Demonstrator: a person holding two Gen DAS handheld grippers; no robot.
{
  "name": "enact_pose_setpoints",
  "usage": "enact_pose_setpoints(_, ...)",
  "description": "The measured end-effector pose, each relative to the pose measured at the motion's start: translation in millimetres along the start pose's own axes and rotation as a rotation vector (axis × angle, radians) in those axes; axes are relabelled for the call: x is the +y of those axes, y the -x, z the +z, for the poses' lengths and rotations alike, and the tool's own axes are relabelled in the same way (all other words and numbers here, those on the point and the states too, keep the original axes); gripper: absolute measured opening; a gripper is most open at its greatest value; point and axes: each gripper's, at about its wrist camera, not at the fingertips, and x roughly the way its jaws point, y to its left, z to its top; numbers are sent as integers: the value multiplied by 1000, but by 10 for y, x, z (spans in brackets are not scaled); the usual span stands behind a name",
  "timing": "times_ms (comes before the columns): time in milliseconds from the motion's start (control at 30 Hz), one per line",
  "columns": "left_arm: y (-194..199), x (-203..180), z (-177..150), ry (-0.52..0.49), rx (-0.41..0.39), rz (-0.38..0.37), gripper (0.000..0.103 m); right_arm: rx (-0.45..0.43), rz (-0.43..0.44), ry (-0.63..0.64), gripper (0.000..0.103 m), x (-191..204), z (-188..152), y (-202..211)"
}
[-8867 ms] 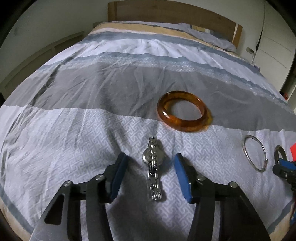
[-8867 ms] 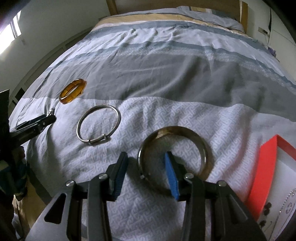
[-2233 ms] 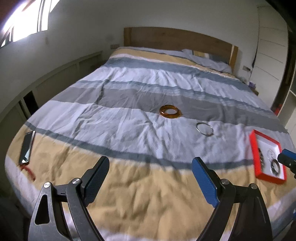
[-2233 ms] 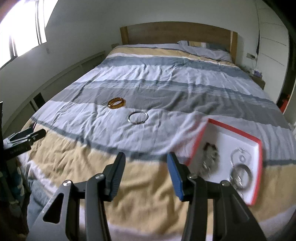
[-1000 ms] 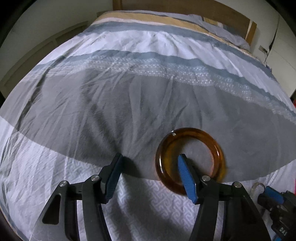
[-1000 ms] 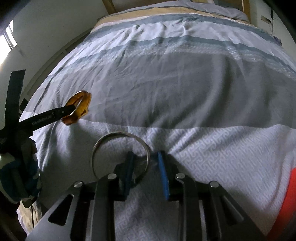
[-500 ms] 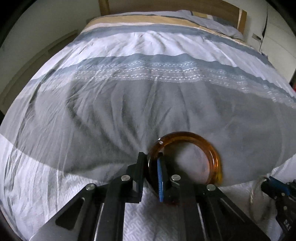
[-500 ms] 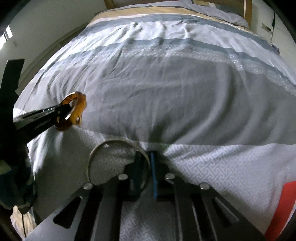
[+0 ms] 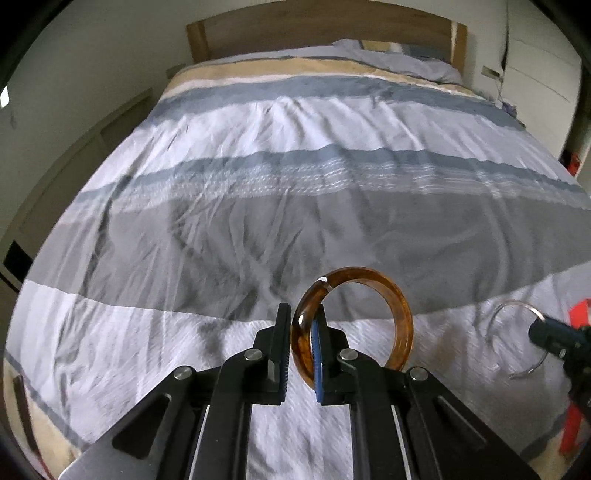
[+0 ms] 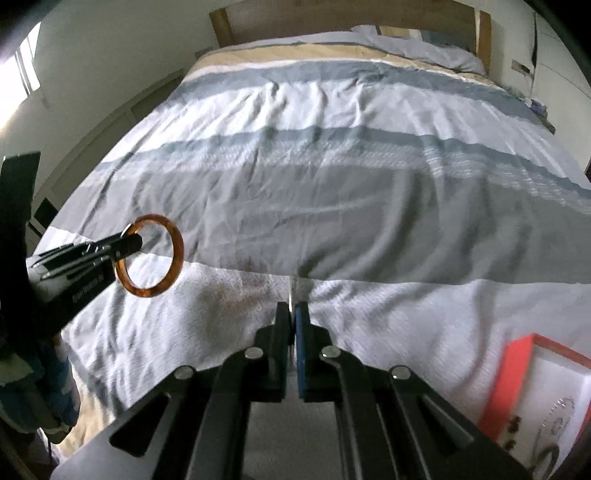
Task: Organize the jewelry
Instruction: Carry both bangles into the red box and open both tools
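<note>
Amber bangle (image 9: 391, 295) clamped edge-on in my left gripper (image 9: 300, 345) could twist loose; my right gripper (image 10: 292, 325) pinches what seems the thin silver bangle (image 9: 517, 314), which may slip.

Both cameras sit just behind their grippers, looking down along the fingers and up the bed (image 9: 258, 206) toward the headboard (image 10: 332, 14), close above the cover, and each view also catches the other gripper.
</note>
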Motion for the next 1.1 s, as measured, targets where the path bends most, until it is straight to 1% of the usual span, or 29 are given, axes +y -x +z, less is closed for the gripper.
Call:
enact_pose_setpoints(133, 253, -148, 23, -32, -7, -15, 10, -22, 0, -24, 3, -139, -25, 327)
enact_pose_setpoints(333, 616, -546, 52, -102, -27, -69, 10, -56, -22, -71, 3, -426, -98, 837)
enact_pose_setpoints(467, 808, -917, 35, -158, -32, -125, 10, -66, -66, -105, 3, -699, -252, 1188)
enact_pose_setpoints(633, 977, -1464, -33, -234, -37, -207, 10, -57, -156, -162, 3, -1164, -529, 1526)
enact_pose_setpoints(733, 1051, -1847, -116, -280, -37, -264, 10, -43, -199, -197, 3, -1438, -684, 1629)
enact_pose_setpoints(833, 1080, -2148, -194, -314, -31, -308, 10, -31, -232, -225, 3, -1684, -839, 1701)
enact_pose_setpoints(1000, 1082, -2690, -367, -378, -17, -369, 10, -22, -235, -238, 3, -1887, -945, 1694)
enact_pose_setpoints(1100, 1027, -2927, -431, -409, -16, -373, 10, -20, -219, -240, 3, -1956, -975, 1639)
